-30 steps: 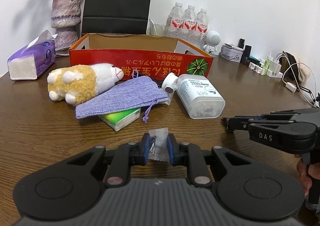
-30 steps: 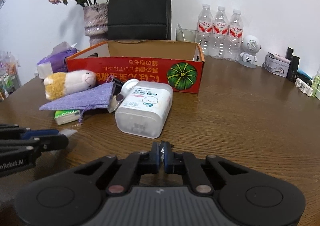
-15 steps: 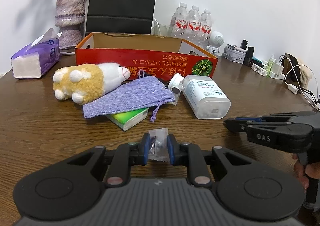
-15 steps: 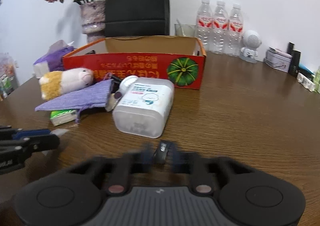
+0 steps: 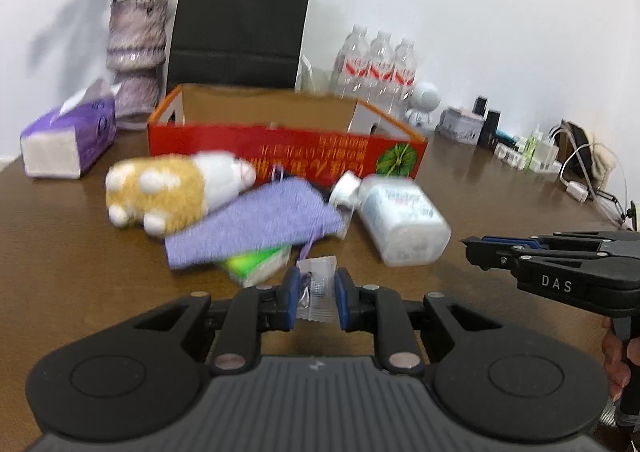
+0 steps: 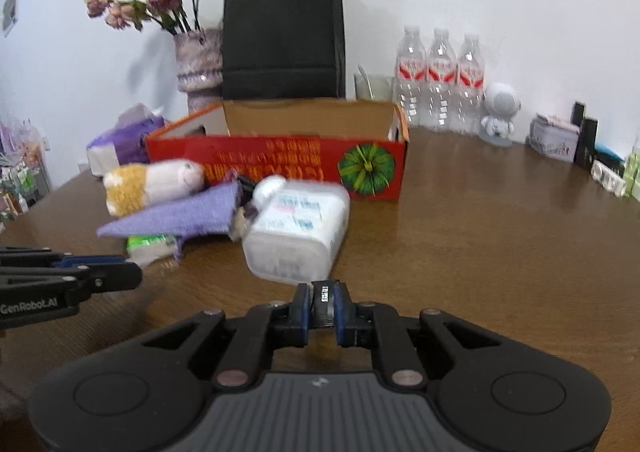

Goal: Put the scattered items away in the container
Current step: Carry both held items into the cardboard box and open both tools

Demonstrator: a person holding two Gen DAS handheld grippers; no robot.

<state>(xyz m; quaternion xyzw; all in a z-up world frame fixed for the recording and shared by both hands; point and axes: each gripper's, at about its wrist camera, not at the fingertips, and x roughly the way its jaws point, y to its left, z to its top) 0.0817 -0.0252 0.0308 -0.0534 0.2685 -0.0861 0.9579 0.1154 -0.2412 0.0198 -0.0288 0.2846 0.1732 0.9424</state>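
My left gripper (image 5: 316, 278) is shut on a small clear plastic packet (image 5: 319, 292), held just above the table. My right gripper (image 6: 323, 290) is shut on a small black item with a white label (image 6: 323, 306). Ahead lies a pile: a yellow-and-white plush toy (image 5: 172, 192), a purple cloth pouch (image 5: 256, 224) over a green-and-white packet (image 5: 258, 264), and a white plastic bottle (image 5: 400, 220) on its side. Behind the pile stands the open red cardboard box (image 5: 280, 148). The right gripper (image 5: 470, 248) also shows at the right edge of the left wrist view.
A purple tissue box (image 5: 68, 140) and a vase of dried flowers (image 5: 136, 56) stand at the left. A black paper bag (image 5: 240, 20) and water bottles (image 5: 376, 68) line the wall. Small gadgets and cables (image 5: 576, 172) crowd the right edge of the wooden table (image 6: 480, 232).
The right gripper's pads were together with nothing between them; now they hold the small black item, slightly raised. The left gripper keeps its packet and has edged closer to the pile.
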